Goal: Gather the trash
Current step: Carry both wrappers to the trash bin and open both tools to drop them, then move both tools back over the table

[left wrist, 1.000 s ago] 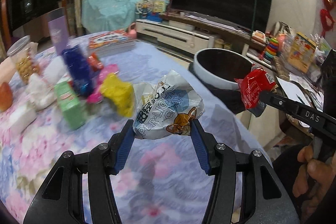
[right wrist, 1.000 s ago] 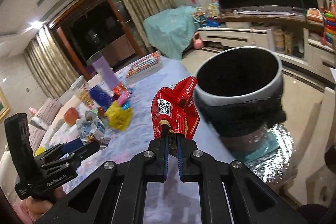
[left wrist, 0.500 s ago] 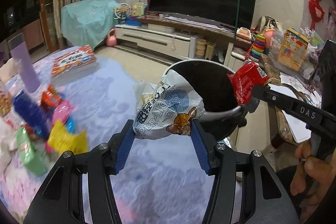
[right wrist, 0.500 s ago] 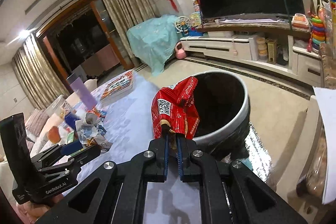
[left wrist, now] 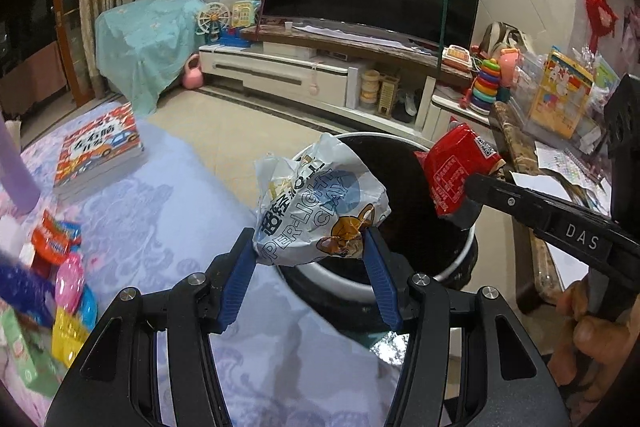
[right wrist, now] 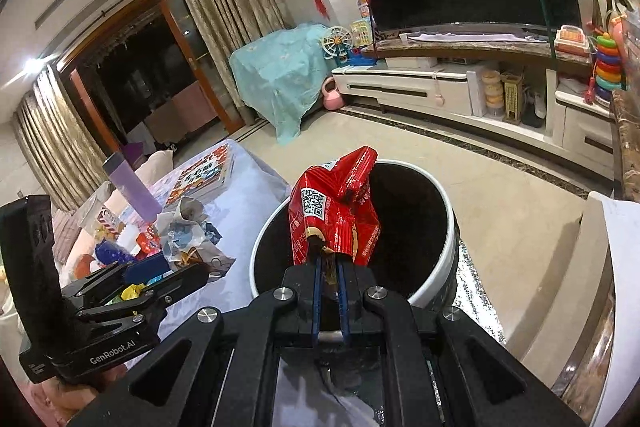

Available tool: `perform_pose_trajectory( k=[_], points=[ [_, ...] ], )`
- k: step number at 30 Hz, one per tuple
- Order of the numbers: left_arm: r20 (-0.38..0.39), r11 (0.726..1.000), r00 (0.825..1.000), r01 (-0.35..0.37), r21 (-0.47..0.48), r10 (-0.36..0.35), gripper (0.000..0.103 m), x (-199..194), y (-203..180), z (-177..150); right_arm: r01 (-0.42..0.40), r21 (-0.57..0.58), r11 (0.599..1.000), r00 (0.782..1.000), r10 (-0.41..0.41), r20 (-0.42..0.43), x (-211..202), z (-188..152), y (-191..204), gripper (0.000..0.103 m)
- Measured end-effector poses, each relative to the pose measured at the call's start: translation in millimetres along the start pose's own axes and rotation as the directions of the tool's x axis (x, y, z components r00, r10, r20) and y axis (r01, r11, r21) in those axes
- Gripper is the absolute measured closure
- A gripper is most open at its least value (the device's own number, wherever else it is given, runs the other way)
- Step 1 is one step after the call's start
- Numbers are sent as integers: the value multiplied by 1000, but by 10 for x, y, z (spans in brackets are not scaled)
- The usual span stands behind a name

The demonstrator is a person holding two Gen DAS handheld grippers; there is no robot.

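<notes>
Left wrist view: my left gripper holds a crumpled white clay bag between its blue pads, jaws about half apart and pressed on the bag's lower corners. The bag is printed with blue lettering and an orange cartoon mouse; it bulges upward from the pads, long axis rising away from me, its top over the near rim of the trash bin. The bin is round, white-rimmed, dark inside, standing just off the edge of the floral tablecloth. From the right, my right gripper reaches in with a red snack wrapper held over the bin's far side; a hand shows under it. This view alone shows the clay bag's print and a stack of picture books. Right wrist view: the right gripper has its jaws nearly together, pinching the bottom edge of the red snack wrapper. The wrapper is glossy red with a QR code, creased, standing upright from the pads with its torn top toward the bin's far wall, directly above the opening. The left gripper sits at the lower left with the crumpled bag at its tip, over the table. Only here do I see a purple bottle.
</notes>
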State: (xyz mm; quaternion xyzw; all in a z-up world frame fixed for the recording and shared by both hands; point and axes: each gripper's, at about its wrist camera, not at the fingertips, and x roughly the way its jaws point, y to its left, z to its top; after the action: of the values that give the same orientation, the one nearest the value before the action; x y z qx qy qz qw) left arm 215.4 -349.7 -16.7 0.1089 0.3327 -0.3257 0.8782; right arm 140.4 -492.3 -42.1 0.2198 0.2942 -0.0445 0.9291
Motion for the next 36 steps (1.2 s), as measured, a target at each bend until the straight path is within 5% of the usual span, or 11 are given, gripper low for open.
perform_pose_trajectory(
  k=[10,17,21,33,36],
  points=[
    [-44,1000,999,17,7,-17,48,277,-57,83,5,27,1000,999,-4,-45,190,93,-181,94],
    [-69,1000,997,19,-1,-19,34,373,-63,79,47,25,999,995,-45,-85,296,123,-236,88],
    [-64,1000,998,4,-14,-4,23,314,-4,25,59,44,997,994,-55,-93,307,125,-283,43],
    [-31,992,999,-30,-123,26,22,-207,372,-425,44,70,997,999,-42,-34,41,43,-131,11],
    [-19,988,999,-41,-151,38,22,-356,472,-527,33,69,997,999,-31,-28,-9,-19,-20,11]
  ],
)
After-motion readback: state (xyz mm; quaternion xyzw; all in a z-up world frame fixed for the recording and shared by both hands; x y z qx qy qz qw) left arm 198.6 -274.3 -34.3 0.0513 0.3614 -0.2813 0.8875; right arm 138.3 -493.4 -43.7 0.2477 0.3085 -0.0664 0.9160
